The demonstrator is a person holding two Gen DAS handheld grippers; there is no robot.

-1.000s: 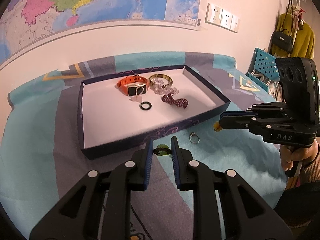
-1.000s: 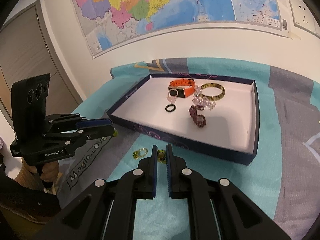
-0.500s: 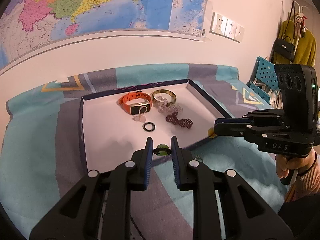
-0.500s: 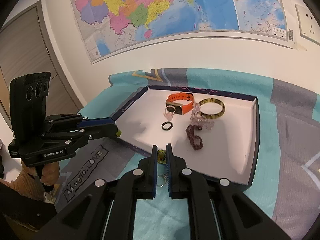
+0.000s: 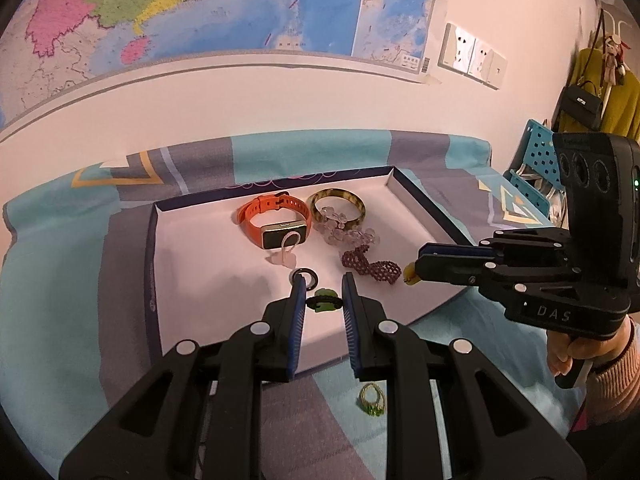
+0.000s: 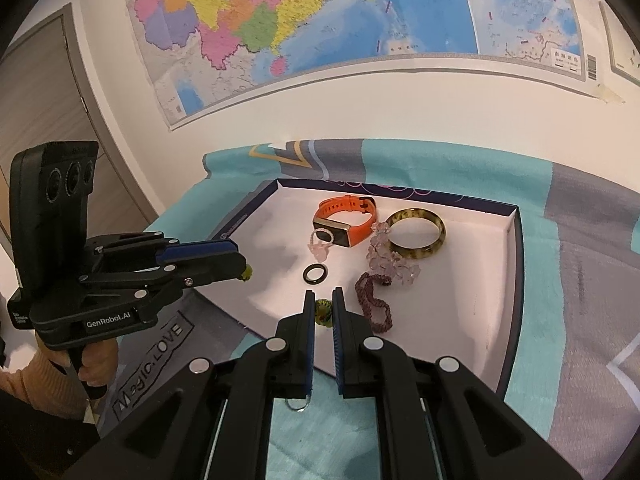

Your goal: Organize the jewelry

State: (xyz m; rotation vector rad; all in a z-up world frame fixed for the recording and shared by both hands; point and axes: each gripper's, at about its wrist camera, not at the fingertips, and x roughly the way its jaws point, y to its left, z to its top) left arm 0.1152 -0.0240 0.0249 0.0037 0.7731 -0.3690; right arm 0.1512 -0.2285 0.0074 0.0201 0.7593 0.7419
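Observation:
A shallow dark-blue tray with a white floor holds an orange watch, a tortoiseshell bangle, pale pink beads, a dark red bead bracelet, a black ring and a pink ring. My left gripper hangs over the tray's near part, shut on a green ring. My right gripper is over the tray too, shut on a yellow-green ring. Each gripper shows in the other's view: the right, the left.
A gold ring with green stones lies on the blue and grey cloth in front of the tray. A silver ring lies on the cloth under my right gripper. A wall with a map stands behind. A person's hand holds the right handle.
Both grippers have moved forward from the cloth in front of the tray to above its near part, each still carrying its ring. Their jaws stay as they were.

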